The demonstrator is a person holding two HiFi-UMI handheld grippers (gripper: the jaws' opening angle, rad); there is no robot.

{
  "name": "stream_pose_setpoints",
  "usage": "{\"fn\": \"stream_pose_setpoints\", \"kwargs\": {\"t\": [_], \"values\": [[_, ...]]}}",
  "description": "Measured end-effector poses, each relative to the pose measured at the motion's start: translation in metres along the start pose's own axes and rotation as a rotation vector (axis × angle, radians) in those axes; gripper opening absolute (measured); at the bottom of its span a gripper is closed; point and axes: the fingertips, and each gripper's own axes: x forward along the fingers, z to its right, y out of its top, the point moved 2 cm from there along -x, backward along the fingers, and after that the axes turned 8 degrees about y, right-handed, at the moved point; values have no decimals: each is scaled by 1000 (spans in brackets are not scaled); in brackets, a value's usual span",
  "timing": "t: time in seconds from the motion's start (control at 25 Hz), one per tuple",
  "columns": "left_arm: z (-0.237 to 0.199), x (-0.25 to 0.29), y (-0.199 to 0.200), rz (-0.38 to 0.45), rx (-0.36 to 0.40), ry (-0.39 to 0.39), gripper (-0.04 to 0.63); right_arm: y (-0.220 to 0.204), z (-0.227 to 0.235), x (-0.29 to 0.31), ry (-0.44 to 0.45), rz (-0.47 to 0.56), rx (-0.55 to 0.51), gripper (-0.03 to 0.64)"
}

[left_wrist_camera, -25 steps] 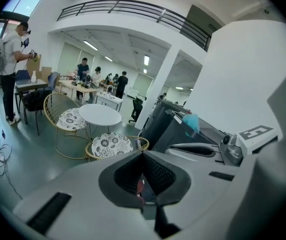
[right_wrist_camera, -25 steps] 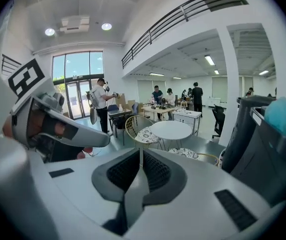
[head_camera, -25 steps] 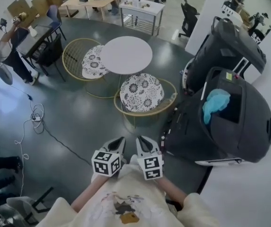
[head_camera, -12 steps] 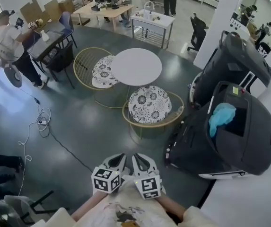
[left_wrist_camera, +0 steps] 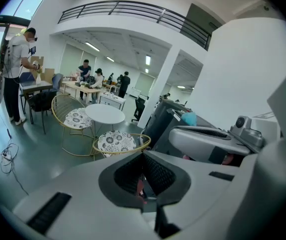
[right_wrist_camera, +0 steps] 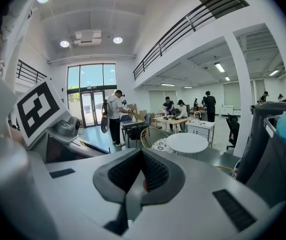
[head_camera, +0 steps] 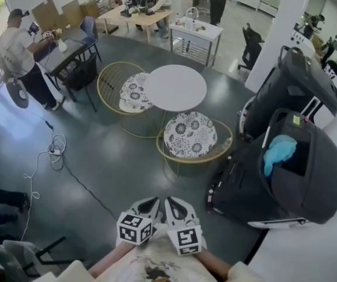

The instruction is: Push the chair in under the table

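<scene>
A round white table stands in the middle of the dark floor. A gold wire chair with a flowered cushion sits on its near side, partly tucked under the tabletop. Another such chair is at the table's left. Both grippers hover low in the head view, well short of the near chair. My left gripper and right gripper are side by side, both shut and empty. The left gripper view shows the near chair and table ahead. In the right gripper view the table lies beyond shut jaws.
Two large dark machines stand at the right, close to the near chair; one holds a blue cloth. A cable trails across the floor at left. A person stands by a dark desk at far left. More tables and people are at the back.
Both grippers have drawn back toward the bottom of the head view, farther from the chair. The view has shifted so the table and chairs sit lower in frame.
</scene>
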Motion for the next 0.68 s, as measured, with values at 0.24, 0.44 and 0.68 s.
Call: {"fn": "stream_pose_setpoints", "kwargs": {"t": [0.24,0.44,0.68], "values": [[3,1,-4,-4,-2,-8,9,1,-3,-3,-1,9,-2,8],[4,2,-2,-3,0,-17,9,1,2,-5,-18,10,5,8],[2,8,6,16,12,-13,9,4,10,-1,-27,19,-1,8]]}}
